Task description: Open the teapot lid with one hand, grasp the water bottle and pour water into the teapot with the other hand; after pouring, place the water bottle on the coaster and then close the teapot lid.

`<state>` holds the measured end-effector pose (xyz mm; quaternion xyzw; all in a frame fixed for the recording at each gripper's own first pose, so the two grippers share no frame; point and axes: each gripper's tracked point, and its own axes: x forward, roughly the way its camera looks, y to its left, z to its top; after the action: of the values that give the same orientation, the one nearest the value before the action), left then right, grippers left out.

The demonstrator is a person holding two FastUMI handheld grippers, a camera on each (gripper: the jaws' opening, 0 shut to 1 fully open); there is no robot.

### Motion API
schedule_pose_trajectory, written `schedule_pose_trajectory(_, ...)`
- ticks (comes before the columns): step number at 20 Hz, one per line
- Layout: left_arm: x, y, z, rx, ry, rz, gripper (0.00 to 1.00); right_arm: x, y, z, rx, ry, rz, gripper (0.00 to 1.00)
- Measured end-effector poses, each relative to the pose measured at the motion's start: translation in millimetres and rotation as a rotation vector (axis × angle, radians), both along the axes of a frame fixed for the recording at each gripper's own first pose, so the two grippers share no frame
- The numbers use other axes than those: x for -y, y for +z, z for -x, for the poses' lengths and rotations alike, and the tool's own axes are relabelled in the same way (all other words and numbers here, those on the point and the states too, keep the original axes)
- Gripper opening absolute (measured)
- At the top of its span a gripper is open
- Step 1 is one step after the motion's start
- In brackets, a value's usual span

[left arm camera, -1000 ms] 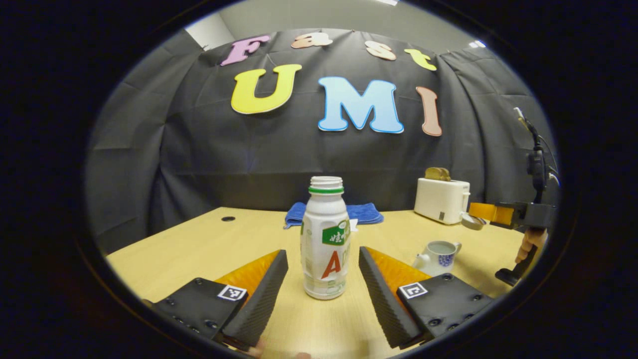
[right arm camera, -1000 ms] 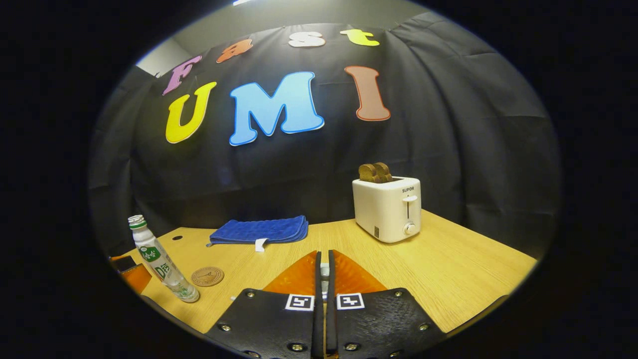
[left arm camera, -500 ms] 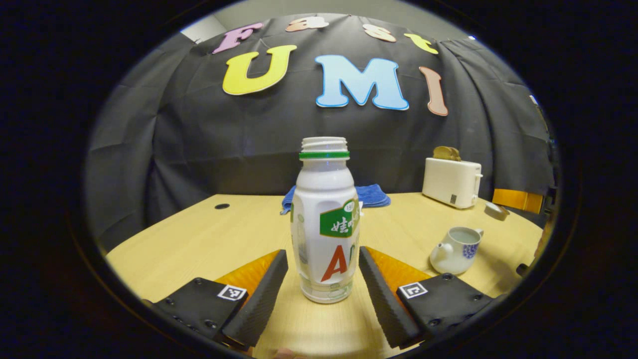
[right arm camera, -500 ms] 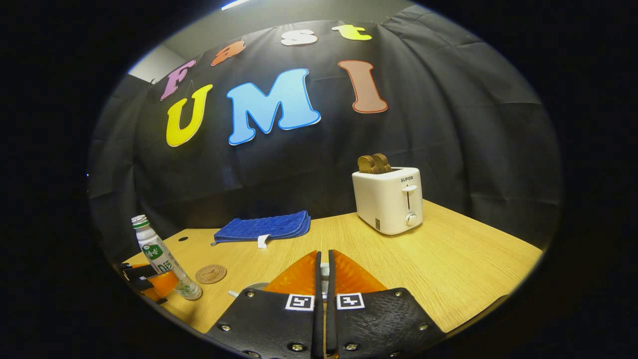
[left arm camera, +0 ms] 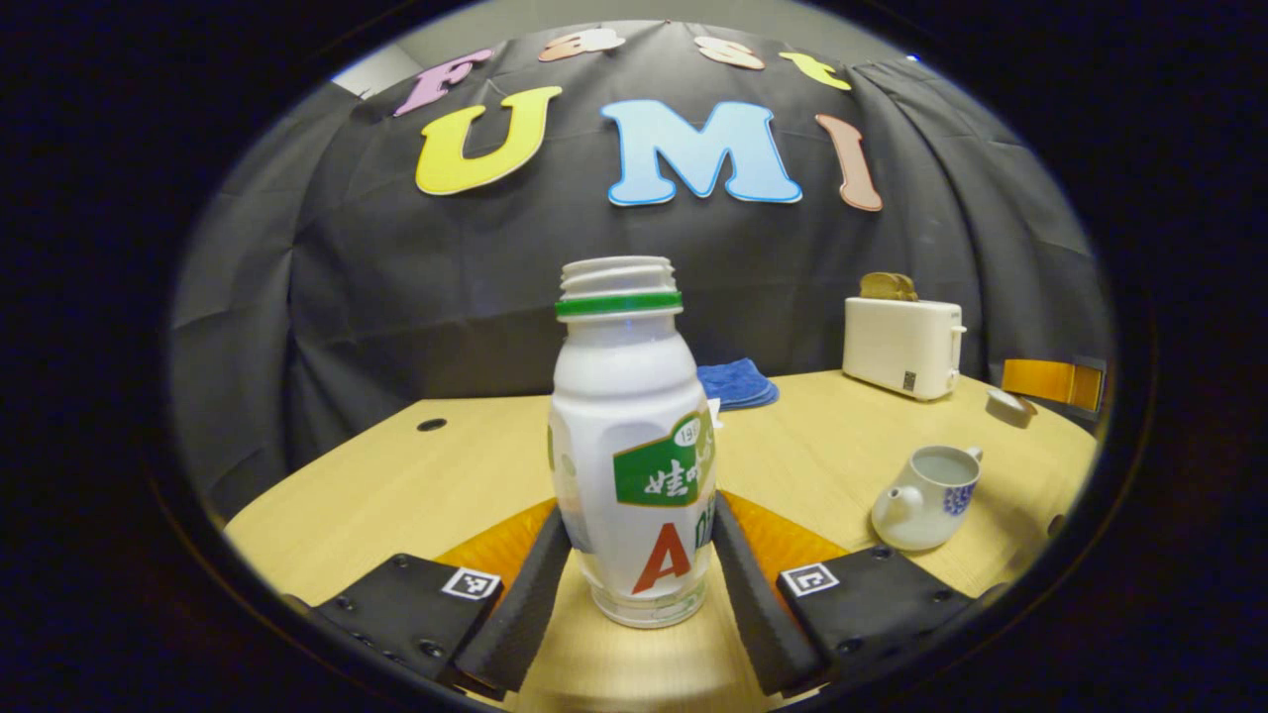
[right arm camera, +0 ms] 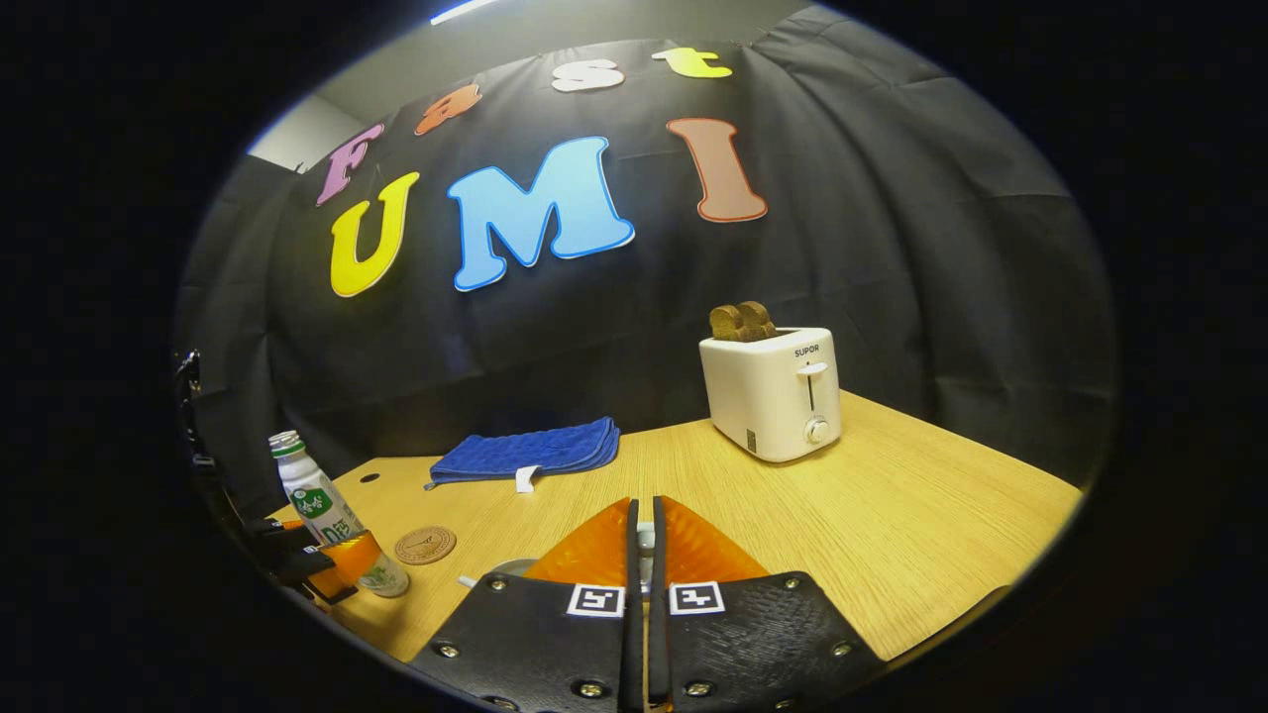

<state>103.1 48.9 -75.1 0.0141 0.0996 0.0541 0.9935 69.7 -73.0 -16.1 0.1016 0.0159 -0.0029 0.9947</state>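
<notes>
White teapot lid (right arm camera: 645,540) sits mostly hidden between right gripper's (right arm camera: 642,555) fingers.

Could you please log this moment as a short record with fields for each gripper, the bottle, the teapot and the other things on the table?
left gripper: fingers close on both sides of the water bottle
right gripper: shut on the teapot lid, held in the air
water bottle: upright on the table, uncapped
teapot: open, lid off
coaster: bare, beside the bottle
blue cloth: folded, at the back
toaster: bread in its slots
</notes>
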Motion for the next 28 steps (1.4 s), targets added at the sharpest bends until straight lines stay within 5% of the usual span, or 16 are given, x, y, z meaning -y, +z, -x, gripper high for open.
schedule_pose_trajectory(1, 1, 1, 0, -0.001, -0.001, -0.011, 0.92, 1, 2, 0, 0.001, -0.002, -0.002, 0.02)
schedule_pose_trajectory(2, 2, 1, 0, -0.004, -0.002, -0.028, 0.82, 2, 3, 0, 0.004, -0.005, -0.003, 0.02)
schedule_pose_trajectory(3, 2, 1, 1, -0.008, 0.001, -0.057, 0.89, 3, 3, 0, 0.007, -0.010, -0.002, 0.02)
schedule_pose_trajectory(4, 0, 3, 1, -0.013, 0.009, -0.098, 0.86, 5, 4, 0, 0.011, -0.015, -0.001, 0.02)
schedule_pose_trajectory(18, 11, 46, 1, -0.017, 0.023, -0.803, 0.85, 38, 17, 5, 0.054, -0.093, -0.055, 0.02)
schedule_pose_trajectory(28, 45, 60, -13, 0.011, -0.018, -1.193, 0.90, 51, 16, 5, 0.053, -0.126, -0.076, 0.02)
